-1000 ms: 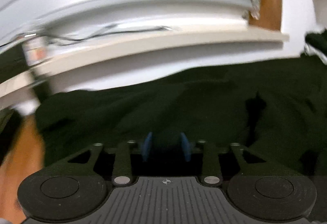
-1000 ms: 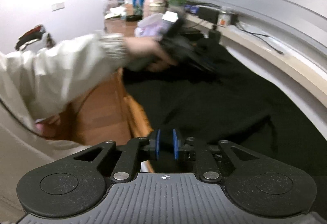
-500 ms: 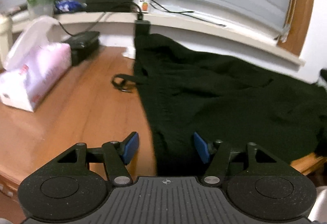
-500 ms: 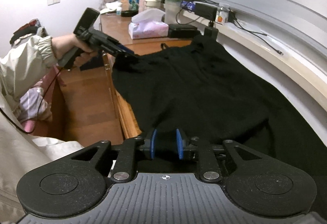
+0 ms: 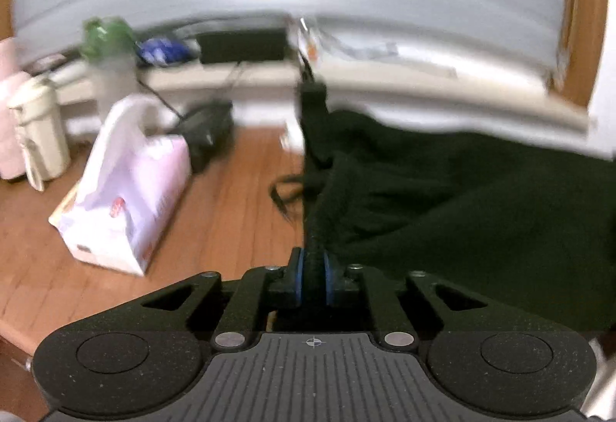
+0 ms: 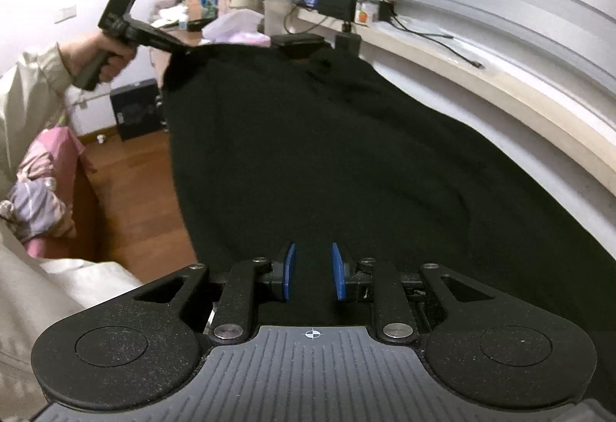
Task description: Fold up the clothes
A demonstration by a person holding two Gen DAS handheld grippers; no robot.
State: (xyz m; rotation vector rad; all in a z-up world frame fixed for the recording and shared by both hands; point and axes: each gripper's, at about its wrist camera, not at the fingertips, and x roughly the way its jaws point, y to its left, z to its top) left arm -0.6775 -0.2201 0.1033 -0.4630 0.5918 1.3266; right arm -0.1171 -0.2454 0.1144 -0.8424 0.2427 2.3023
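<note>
A large black garment point(image 6: 346, 152) lies spread along the wooden table and hangs over its near edge. My left gripper point(image 5: 312, 277) is shut on the garment's near left edge point(image 5: 442, 198) and holds it lifted; it also shows in the right wrist view point(image 6: 181, 50), raised with cloth in it. My right gripper point(image 6: 312, 273) has blue pads a little apart, with black cloth between them at the garment's near right end.
A pink tissue pack point(image 5: 123, 198) stands on the wooden table point(image 5: 215, 214) left of the garment. A cream jug point(image 5: 36, 137), a green-lidded bottle point(image 5: 106, 64) and black boxes with cables point(image 5: 238, 44) crowd the back ledge. The wooden floor point(image 6: 131, 191) lies below.
My left gripper was open over the garment's edge half a second ago; now it has shut on it and lifted it. My right gripper's pads have spread slightly.
</note>
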